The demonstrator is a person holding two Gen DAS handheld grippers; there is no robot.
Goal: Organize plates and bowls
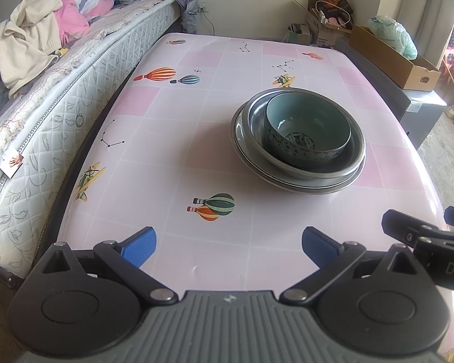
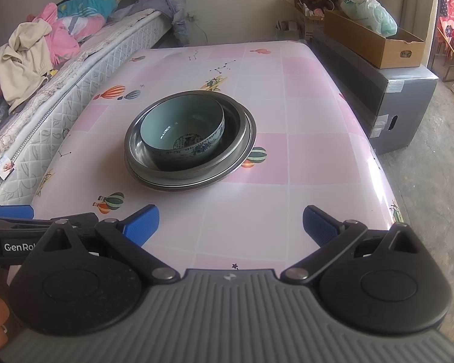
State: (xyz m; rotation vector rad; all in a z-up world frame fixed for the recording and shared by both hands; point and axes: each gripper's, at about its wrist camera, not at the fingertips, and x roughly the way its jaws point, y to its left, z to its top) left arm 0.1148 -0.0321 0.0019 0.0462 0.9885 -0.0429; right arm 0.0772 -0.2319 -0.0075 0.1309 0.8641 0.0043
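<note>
A mattress [image 1: 75,96] heaped with clothes [image 1: 30,39] borders the pink balloon-print tablecloth [image 1: 172,139]. On the cloth a teal bowl [image 1: 307,127] nests in a metal bowl [image 1: 299,163] on a plate [image 1: 257,169], with cardboard boxes [image 1: 393,57] beyond. The left gripper [image 1: 228,242] and right gripper [image 2: 230,222] hover wide apart, empty.

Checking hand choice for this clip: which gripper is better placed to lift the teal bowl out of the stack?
Left, marginally. The teal bowl sits toward the left gripper's side of the metal bowl. Both grippers are open, empty and back from the stack; right gripper is similar.
</note>
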